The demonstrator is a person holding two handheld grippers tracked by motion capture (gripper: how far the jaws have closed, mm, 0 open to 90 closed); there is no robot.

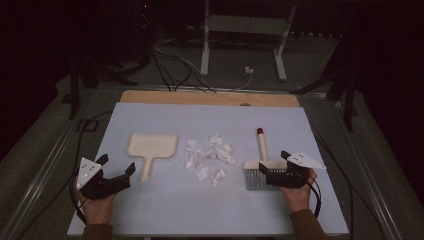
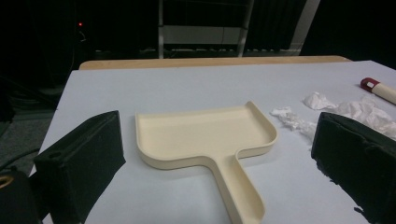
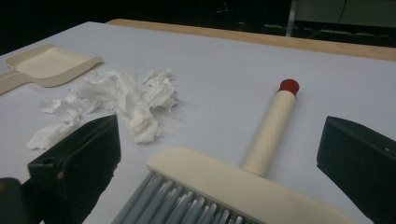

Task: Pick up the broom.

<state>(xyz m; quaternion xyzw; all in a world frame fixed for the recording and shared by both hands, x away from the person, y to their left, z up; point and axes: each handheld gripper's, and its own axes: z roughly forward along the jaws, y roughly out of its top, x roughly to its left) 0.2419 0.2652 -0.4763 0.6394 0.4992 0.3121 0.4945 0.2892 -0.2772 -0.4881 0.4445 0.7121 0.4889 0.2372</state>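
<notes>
On the pale blue worktop (image 1: 165, 210) lie a cream dustpan (image 1: 151, 147), a scatter of crumpled white paper scraps (image 1: 210, 156) and a brush (image 1: 259, 165) with a cream handle, a red cap at its far end and grey bristles toward the person. The dustpan rests flat to the left of the scraps, its handle pointing back to the person; the brush lies to their right, near but apart from them. The left gripper (image 1: 116, 176) sits at the near left of the worktop in the person's left hand (image 1: 95, 205), its jaws spread wide and holding nothing. In the left gripper view the dustpan's handle (image 2: 240, 186) runs between the two black jaws without either one touching it. The right gripper (image 1: 272, 167) is held by the right hand (image 1: 298, 192) just at the brush's head, jaws likewise wide apart. In the right gripper view the cream brush head (image 3: 233, 186) and its grey bristles (image 3: 177, 205) lie between the jaws, with a clear gap to each side, so nothing is gripped. The scraps (image 3: 116, 100) lie beyond the jaw at the left of that view, with the dustpan (image 3: 46, 65) farther off.
</notes>
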